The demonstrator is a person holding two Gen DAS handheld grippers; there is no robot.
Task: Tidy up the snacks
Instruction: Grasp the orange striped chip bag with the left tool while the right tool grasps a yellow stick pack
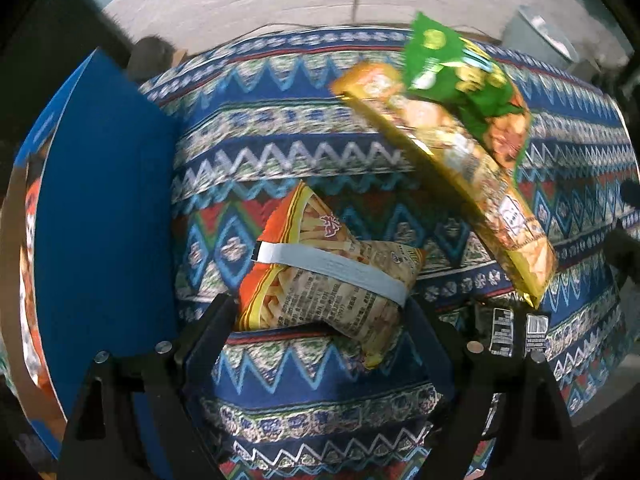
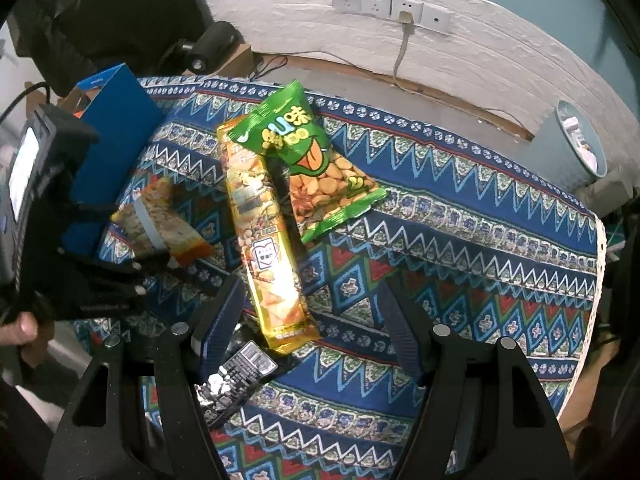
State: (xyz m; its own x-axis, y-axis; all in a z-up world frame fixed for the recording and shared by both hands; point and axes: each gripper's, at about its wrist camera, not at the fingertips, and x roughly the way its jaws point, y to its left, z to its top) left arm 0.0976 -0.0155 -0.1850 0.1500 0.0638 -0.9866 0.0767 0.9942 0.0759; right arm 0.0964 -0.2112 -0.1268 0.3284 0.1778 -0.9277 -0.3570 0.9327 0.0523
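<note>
An orange bag of stick snacks point(image 1: 320, 276) with a pale band around it sits between the fingers of my left gripper point(image 1: 320, 304), which grips it above the patterned cloth; it also shows in the right wrist view point(image 2: 160, 220). A long yellow snack pack point(image 2: 264, 232) and a green bean bag point(image 2: 316, 160) lie on the cloth; they also show in the left wrist view, the yellow pack point(image 1: 452, 172) and the green bag point(image 1: 464, 84). My right gripper point(image 2: 312, 308) is open over the yellow pack's near end. A black packet point(image 2: 236, 376) lies by its left finger.
A blue box point(image 1: 108, 216) stands at the left of the cloth, with orange snacks inside; it also shows in the right wrist view point(image 2: 116, 140). The patterned tablecloth point(image 2: 460, 240) covers the table to its right edge. A white wall with sockets point(image 2: 392, 6) is behind.
</note>
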